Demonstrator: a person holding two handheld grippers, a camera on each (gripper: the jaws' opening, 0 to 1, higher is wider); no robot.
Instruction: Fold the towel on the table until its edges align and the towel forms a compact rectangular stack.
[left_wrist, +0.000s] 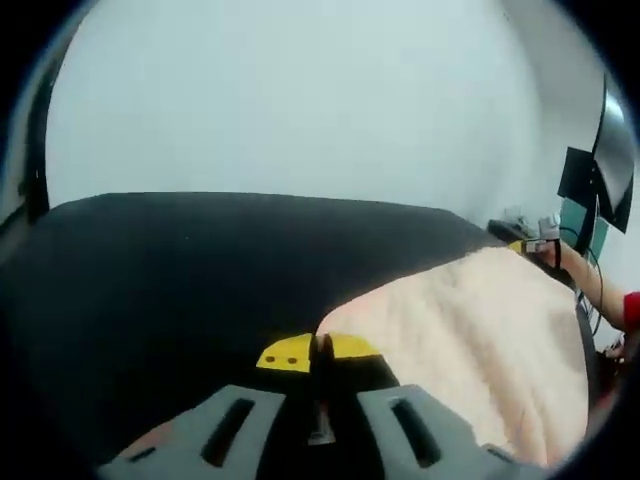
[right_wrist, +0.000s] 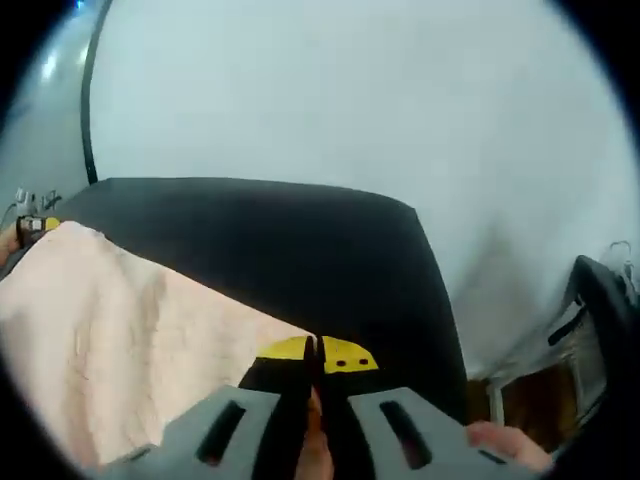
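Note:
A pale peach towel (left_wrist: 480, 340) lies spread over the black table (left_wrist: 180, 270). In the left gripper view my left gripper (left_wrist: 320, 352), with yellow tips, is shut on the towel's near left corner. In the right gripper view the same towel (right_wrist: 120, 340) stretches off to the left, and my right gripper (right_wrist: 314, 354) is shut on its near right corner, with a fold of cloth pinched between the jaws. The other gripper (left_wrist: 535, 243) shows small at the towel's far edge in the left gripper view, and likewise (right_wrist: 35, 226) in the right gripper view.
A plain white wall rises behind the table. Dark monitors or equipment (left_wrist: 600, 175) stand at the right in the left gripper view, with a person's arm (left_wrist: 600, 290) there. A hand (right_wrist: 505, 440) and a dark chair (right_wrist: 600, 300) sit beyond the table's right edge (right_wrist: 440, 300).

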